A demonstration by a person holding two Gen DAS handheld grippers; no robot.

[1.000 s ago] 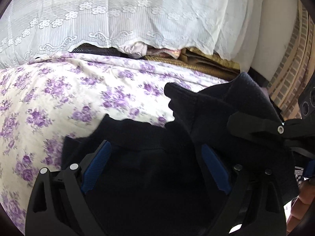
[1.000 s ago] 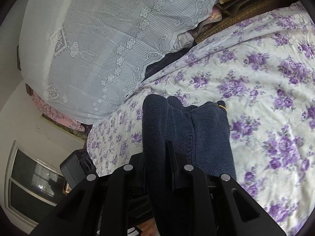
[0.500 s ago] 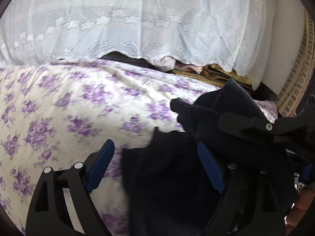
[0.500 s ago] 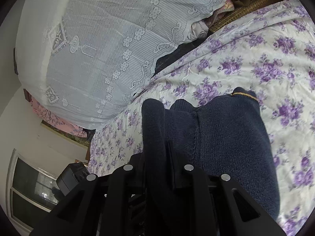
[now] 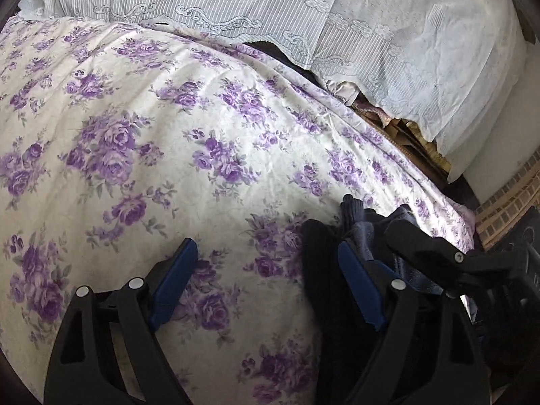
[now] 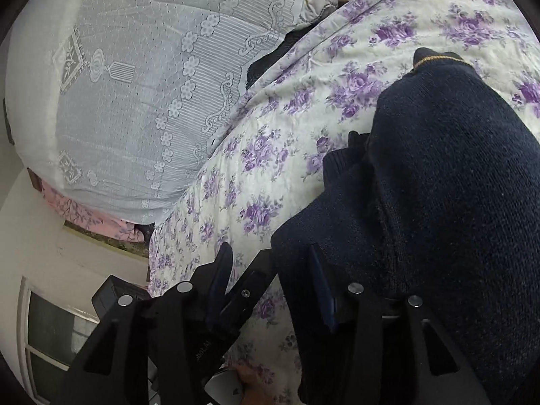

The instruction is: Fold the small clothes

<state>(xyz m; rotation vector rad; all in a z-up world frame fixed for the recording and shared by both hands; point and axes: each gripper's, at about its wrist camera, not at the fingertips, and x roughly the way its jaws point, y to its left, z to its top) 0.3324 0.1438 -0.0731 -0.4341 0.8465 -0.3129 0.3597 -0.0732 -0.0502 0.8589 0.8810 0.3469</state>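
A navy knit garment point(image 6: 438, 202) with a thin yellow trim line at its far edge lies heaped on the purple-flowered bedspread point(image 6: 270, 155). My right gripper point(image 6: 270, 248) is opening. The garment's near edge hangs slack between its jaws against the right finger, and neither pad presses on it. My left gripper point(image 5: 266, 243) stands open low over bare bedspread point(image 5: 168, 135), with the dark garment point(image 5: 320, 270) touching the outside of its right blue pad point(image 5: 361, 290). A black finger of the right gripper point(image 5: 438, 253) shows just beyond that.
A white lace cover point(image 5: 303, 6) drapes over a pile along the bed's far side, with folded fabrics point(image 5: 405, 128) showing under it. A brick-patterned surface point(image 5: 506, 209) lies past the bed's right edge. A window point(image 6: 50, 330) and a black box point(image 6: 111, 293) sit beyond the left edge.
My right gripper sank toward the bed with the garment and its jaws parted, letting the fabric go. My left gripper slid left off the garment, so bedspread now shows between its pads.
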